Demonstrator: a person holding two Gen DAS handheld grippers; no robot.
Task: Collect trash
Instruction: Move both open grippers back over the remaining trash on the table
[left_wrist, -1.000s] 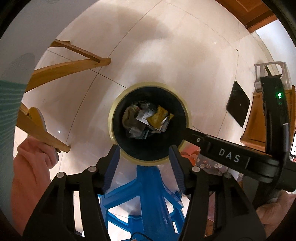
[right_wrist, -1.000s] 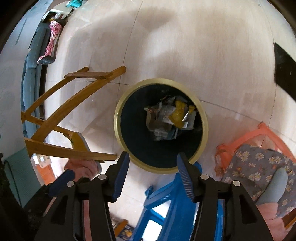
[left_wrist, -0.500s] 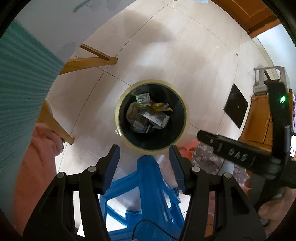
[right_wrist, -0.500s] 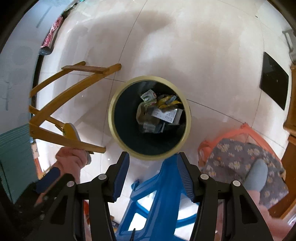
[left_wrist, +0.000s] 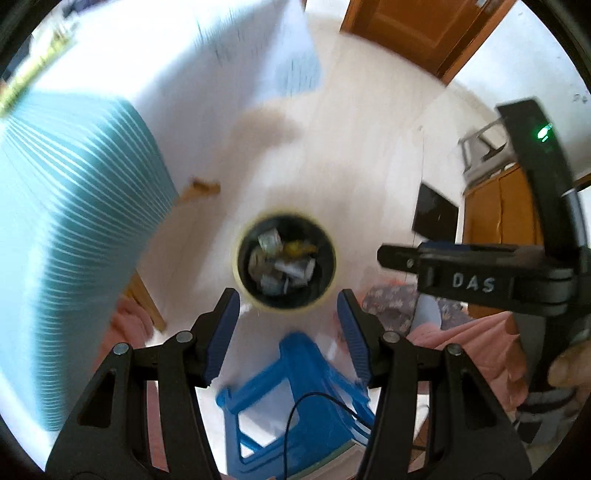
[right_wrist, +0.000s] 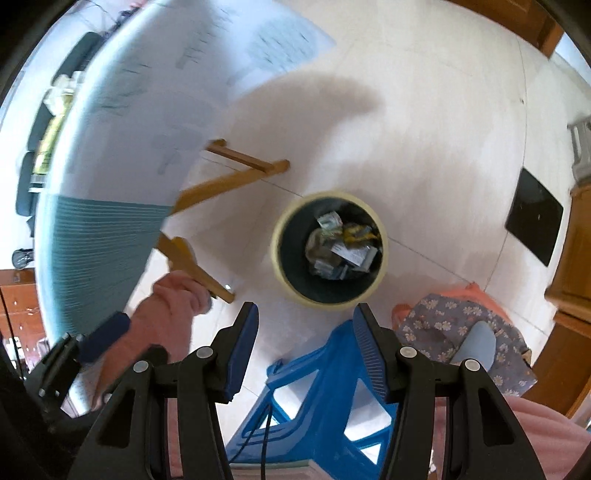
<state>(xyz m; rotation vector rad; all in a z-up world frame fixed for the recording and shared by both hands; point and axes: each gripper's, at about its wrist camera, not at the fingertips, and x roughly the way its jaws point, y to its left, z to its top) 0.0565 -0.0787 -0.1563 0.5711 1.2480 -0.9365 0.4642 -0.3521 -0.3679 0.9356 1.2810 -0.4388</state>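
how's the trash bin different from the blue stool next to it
The trash bin is round, dark inside with a pale yellow rim; the blue stool is angular, with open gaps in its frame. The bin holds crumpled wrappers; nothing visibly rests on the stool. Both stand on the pale floor.

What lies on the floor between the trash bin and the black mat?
Only bare pale tile separates the trash bin from the black mat, in the right wrist view.

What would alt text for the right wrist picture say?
An open, empty gripper looks down at a round bin of trash on a pale floor. A blue stool stands below it.
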